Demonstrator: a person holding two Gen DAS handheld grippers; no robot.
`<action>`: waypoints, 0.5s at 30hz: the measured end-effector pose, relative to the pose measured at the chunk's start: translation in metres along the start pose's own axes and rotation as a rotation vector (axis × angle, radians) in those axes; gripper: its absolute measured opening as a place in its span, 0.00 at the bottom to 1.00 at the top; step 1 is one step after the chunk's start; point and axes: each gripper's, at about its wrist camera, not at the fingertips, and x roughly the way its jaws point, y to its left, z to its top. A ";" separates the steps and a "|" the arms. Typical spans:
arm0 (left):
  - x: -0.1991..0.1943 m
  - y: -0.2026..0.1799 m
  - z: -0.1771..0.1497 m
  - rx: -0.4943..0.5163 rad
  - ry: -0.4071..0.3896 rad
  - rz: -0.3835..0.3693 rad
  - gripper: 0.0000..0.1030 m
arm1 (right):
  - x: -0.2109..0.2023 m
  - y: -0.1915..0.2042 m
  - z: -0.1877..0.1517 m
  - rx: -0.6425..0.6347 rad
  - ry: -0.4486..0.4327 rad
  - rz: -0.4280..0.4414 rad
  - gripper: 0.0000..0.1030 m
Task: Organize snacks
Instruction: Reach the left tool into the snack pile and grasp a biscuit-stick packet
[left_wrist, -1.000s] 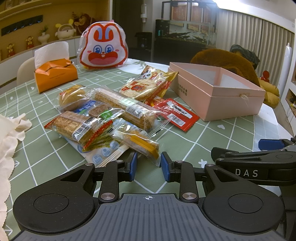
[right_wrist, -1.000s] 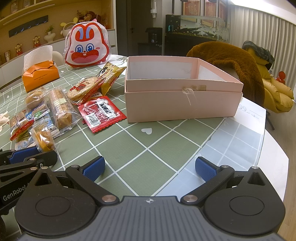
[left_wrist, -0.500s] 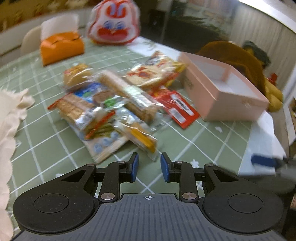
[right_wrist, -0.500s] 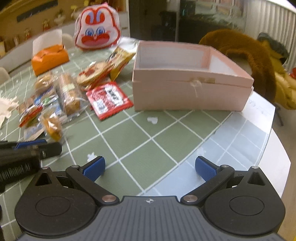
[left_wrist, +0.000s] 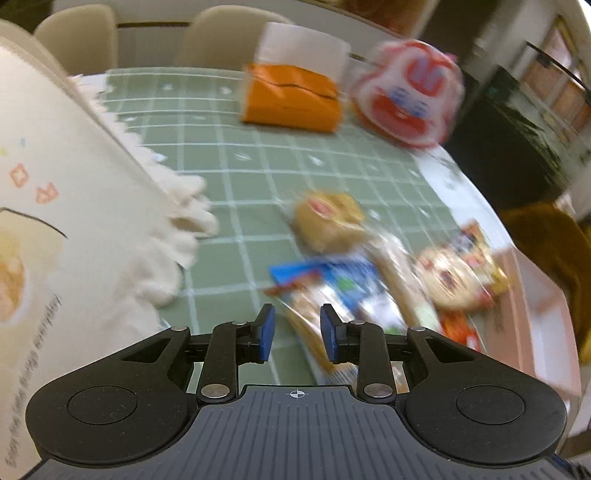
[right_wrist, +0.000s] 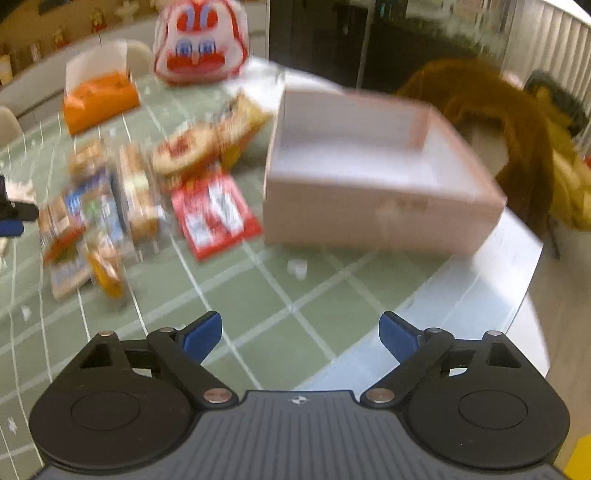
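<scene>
Several wrapped snacks lie in a loose pile (right_wrist: 99, 206) on the green checked tablecloth, with a red packet (right_wrist: 214, 214) at its right. An open pink box (right_wrist: 369, 218) stands right of the red packet with nothing visible inside. My left gripper (left_wrist: 297, 334) hovers tilted over the near end of the pile (left_wrist: 332, 280). Its pads stand a narrow gap apart with nothing pressed between them. My right gripper (right_wrist: 301, 334) hangs above bare cloth in front of the box. Its jaws are wide and closing, with nothing between them. Both views are blurred.
A cream fringed cloth (left_wrist: 74, 221) fills the left of the left wrist view. An orange tissue box (right_wrist: 99, 99) and a red-and-white rabbit bag (right_wrist: 201, 40) stand at the back. A brown furry throw (right_wrist: 498, 122) lies behind the box. The table edge (right_wrist: 517, 295) curves at right.
The left gripper has swung left and rolled, so the cream cloth now looms large. The right gripper has risen and looks down more on the box; its jaws have narrowed slightly.
</scene>
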 end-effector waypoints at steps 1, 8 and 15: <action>0.005 0.003 0.005 -0.009 0.008 0.009 0.30 | -0.003 0.001 0.007 0.004 -0.021 -0.009 0.90; 0.026 -0.003 0.004 0.062 0.065 -0.066 0.30 | 0.005 0.029 0.044 -0.065 -0.035 0.027 0.91; 0.025 0.018 0.004 -0.015 0.096 -0.143 0.31 | 0.021 0.068 0.052 -0.084 0.010 0.123 0.91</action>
